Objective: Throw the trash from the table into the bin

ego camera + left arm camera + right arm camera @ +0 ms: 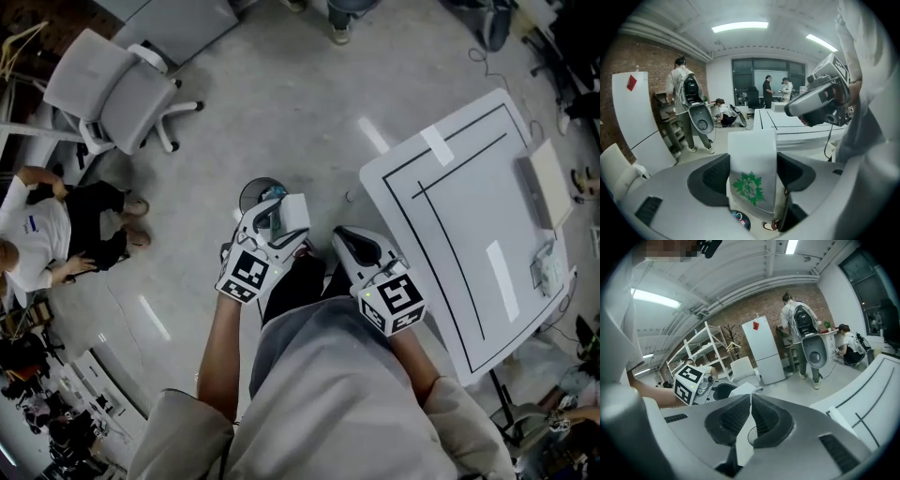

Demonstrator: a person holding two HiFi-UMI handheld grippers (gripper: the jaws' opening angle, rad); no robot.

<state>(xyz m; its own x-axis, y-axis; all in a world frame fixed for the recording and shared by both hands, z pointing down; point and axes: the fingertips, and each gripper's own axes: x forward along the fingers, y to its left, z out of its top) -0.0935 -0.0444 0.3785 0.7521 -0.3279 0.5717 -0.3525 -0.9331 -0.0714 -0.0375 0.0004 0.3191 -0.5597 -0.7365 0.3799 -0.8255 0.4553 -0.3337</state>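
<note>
My left gripper (279, 228) is shut on a white carton (752, 159) with a green leaf print; the carton stands upright between the pads. The carton (294, 213) hangs just beside and above a small round dark bin (257, 194) on the floor. That bin (739, 219), with colourful rubbish in it, shows under the carton. My right gripper (344, 237) is to the right of the left one, between the bin and the white table (441, 234). Its jaws (751, 401) are pressed together, and no object is clearly held in them.
The table carries black lines, white tape strips, a flat pale board (549, 182) and a clear wrapper (550, 266). A grey office chair (111, 90) stands at the far left. A person (47, 234) sits on the floor beside it. Others stand by a brick wall (684, 96).
</note>
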